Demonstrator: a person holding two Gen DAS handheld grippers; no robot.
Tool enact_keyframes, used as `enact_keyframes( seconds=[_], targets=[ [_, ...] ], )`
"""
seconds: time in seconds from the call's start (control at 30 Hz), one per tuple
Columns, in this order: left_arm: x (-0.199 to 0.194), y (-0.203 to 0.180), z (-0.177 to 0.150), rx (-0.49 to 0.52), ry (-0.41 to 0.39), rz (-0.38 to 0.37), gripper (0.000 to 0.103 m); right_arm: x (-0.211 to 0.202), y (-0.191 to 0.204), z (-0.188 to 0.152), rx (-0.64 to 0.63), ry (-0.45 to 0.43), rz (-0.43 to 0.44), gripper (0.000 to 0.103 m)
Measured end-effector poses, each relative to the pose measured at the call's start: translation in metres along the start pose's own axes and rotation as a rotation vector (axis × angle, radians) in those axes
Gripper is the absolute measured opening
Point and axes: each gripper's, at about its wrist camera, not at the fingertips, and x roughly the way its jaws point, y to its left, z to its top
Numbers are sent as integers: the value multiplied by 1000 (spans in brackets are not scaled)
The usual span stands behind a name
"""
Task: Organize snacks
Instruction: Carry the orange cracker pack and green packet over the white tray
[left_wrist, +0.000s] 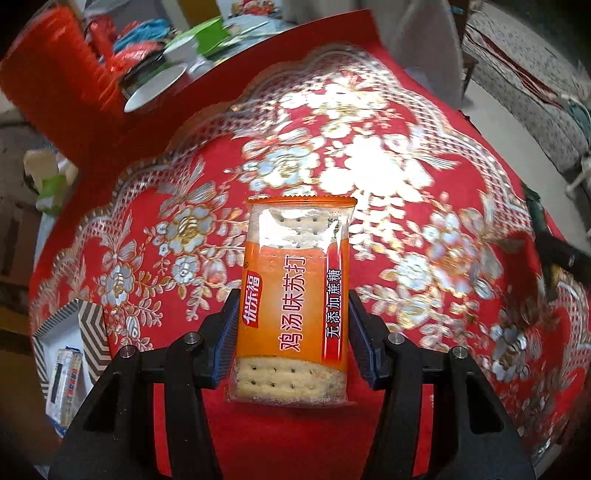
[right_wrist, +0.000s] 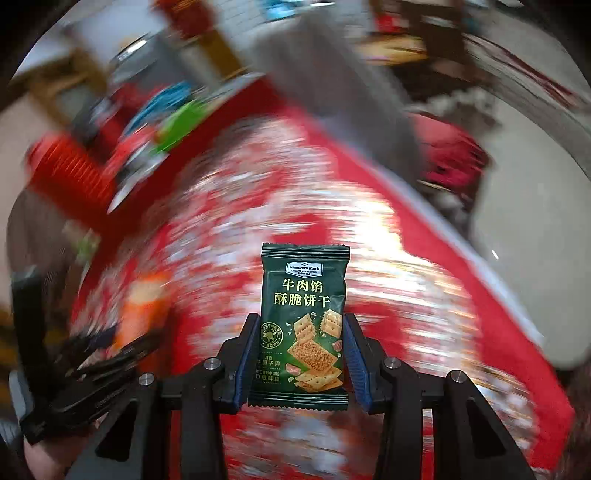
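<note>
An orange packet of soda crackers (left_wrist: 295, 280) stands upright between the blue pads of my left gripper (left_wrist: 291, 295), which is shut on its lower half above the red floral tablecloth (left_wrist: 369, 166). In the right wrist view a dark green packet of beef crackers (right_wrist: 304, 295) is clamped by its sides in my right gripper (right_wrist: 301, 317). That view is heavily blurred. At its left edge the left gripper (right_wrist: 92, 354) shows with the orange packet (right_wrist: 144, 306) in it.
A box with black-and-white striped walls (left_wrist: 90, 325) sits at the lower left with a blue-and-white packet inside. A ribbed red box (left_wrist: 62, 85), a white bowl (left_wrist: 155, 88) and green and blue clutter (left_wrist: 210, 33) crowd the table's far end.
</note>
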Motion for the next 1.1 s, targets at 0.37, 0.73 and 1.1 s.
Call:
enact_keyframes(
  seconds=[0.37, 0.73, 1.1],
  targets=[
    [-42, 6, -23, -19, -44, 35, 54, -24, 45, -33, -121, 2, 102, 43],
    [-79, 78, -80, -176, -99, 52, 54, -20, 141, -67, -298, 46, 176, 43],
    [-106, 195, -149, -354, -132, 75, 54, -11, 276, -121, -499, 96, 261, 43]
  ],
)
